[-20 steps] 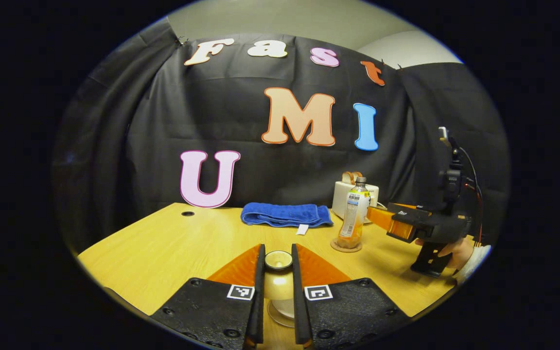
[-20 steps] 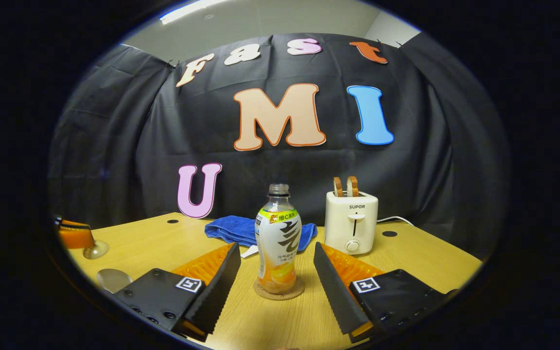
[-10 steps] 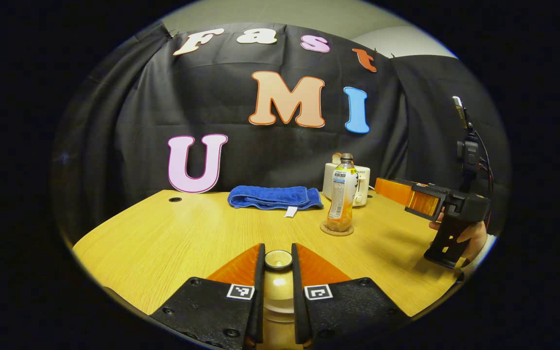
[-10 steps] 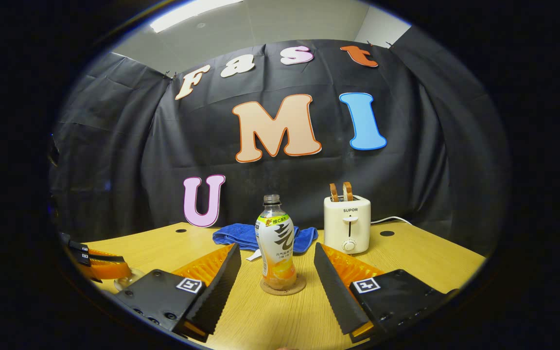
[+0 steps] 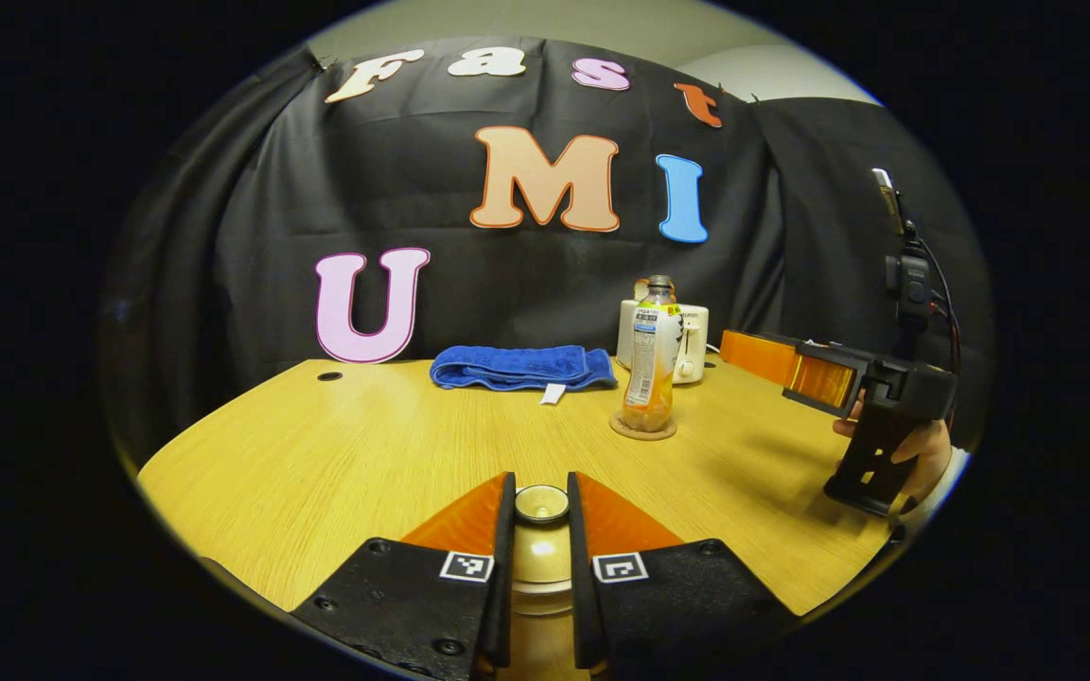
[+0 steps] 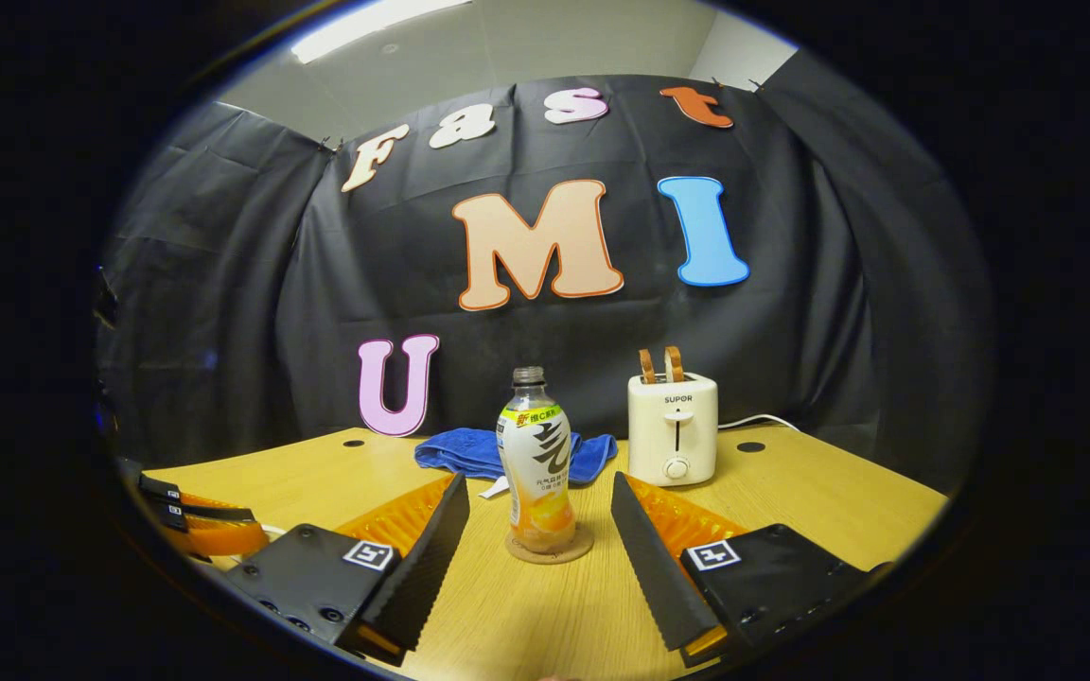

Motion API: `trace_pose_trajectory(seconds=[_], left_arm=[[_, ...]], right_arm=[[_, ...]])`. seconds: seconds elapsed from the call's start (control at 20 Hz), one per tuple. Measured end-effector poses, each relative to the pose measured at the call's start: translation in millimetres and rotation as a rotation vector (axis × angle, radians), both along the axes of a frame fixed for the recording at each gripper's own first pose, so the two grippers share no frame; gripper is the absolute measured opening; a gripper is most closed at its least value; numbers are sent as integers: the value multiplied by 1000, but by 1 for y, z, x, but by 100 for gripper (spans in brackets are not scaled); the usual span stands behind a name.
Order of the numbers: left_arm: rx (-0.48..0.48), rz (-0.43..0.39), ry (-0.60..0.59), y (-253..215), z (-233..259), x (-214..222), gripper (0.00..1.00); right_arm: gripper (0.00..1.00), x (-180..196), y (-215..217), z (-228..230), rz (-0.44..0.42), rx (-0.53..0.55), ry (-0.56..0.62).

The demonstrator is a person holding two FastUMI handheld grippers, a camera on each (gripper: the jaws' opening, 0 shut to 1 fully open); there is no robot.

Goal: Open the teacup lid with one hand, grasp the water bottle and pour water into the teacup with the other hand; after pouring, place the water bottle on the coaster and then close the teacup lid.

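In the left gripper view, my left gripper [image 5: 541, 492] is shut on the small round knob of the teacup lid [image 5: 542, 505]. A golden rounded body shows below the knob between the fingers. I cannot tell whether the lid rests on the cup. The water bottle [image 6: 537, 454], with orange liquid at its bottom, stands upright on the round coaster [image 6: 550, 550]. My right gripper [image 6: 538, 484] is open, its fingers a short way in front of the bottle on either side and clear of it. The bottle [image 5: 651, 364] and right gripper [image 5: 763, 355] also appear in the left gripper view.
A folded blue towel [image 5: 521, 367] lies at the back of the wooden table [image 5: 318, 445]. A cream toaster [image 6: 673, 430] stands behind and right of the bottle. My left gripper [image 6: 209, 530] shows at the far left of the right gripper view. A hand [image 5: 919, 454] holds the right gripper.
The right gripper has drawn back from the bottle, which stays on the coaster. The left gripper, still holding the lid, has sunk lower in the right gripper view.
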State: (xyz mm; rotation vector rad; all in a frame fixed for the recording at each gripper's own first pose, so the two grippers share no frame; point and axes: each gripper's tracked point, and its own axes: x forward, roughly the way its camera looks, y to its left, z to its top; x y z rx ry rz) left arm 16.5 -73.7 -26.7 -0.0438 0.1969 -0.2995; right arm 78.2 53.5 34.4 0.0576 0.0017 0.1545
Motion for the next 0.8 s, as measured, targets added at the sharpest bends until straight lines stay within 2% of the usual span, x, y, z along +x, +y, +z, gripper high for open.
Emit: trace_pose_trajectory(seconds=[0.2, 0.35, 0.45, 0.55, 0.8], left_arm=[[1, 13, -6, 3, 2, -1, 29], [11, 30, -54, 5, 16, -7, 85], [20, 58, -92, 10, 24, -11, 99], [26, 97, -128, 17, 31, -15, 99], [-6, 145, -150, 24, 31, -25, 99]], right_arm=[[92, -7, -1, 4, -1, 15, -3], [98, -22, -6, 7, -15, 2, -16], [95, -36, -8, 6, -26, -13, -23], [93, -54, -8, 2, -37, -31, -22], [95, -85, -9, -13, -73, -49, -4]])
